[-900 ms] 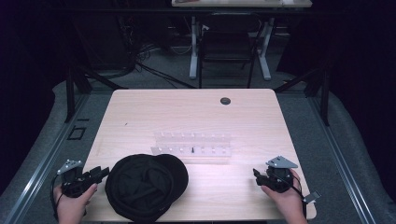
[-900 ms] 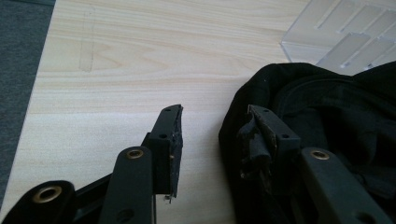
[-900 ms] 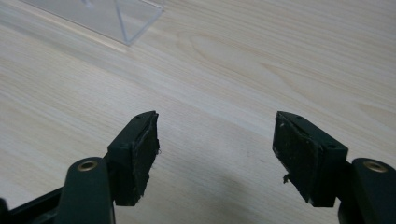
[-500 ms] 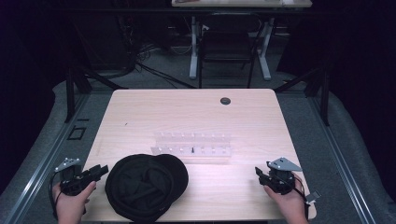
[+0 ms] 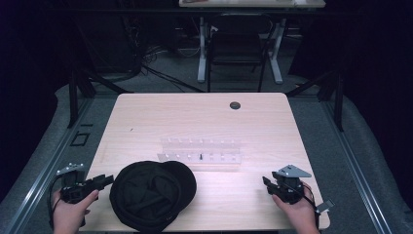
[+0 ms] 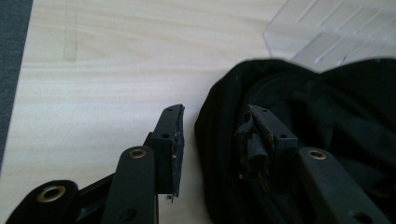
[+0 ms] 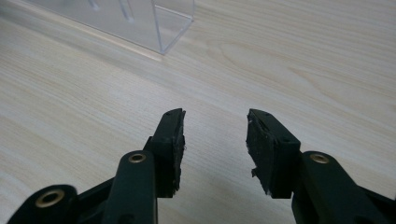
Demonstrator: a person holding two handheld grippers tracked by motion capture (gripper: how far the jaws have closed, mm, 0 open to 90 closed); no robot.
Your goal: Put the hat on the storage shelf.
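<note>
A black cap (image 5: 151, 195) lies upside down near the table's front edge, left of centre. My left gripper (image 5: 108, 179) is open just left of it. In the left gripper view the left gripper (image 6: 215, 116) straddles the rim of the cap (image 6: 336, 116), one jaw over bare wood and the other over the fabric, with no pad pressing on it. My right gripper (image 5: 265, 181) is at the front right. It stands open (image 7: 215, 114) over bare wood with nothing between its jaws.
A clear plastic rack (image 5: 200, 151) with small pegs stands mid-table behind the cap, and its corner (image 7: 126, 18) is ahead of the right gripper. A round dark grommet (image 5: 235, 105) sits near the far edge. A chair and desk legs stand beyond the table.
</note>
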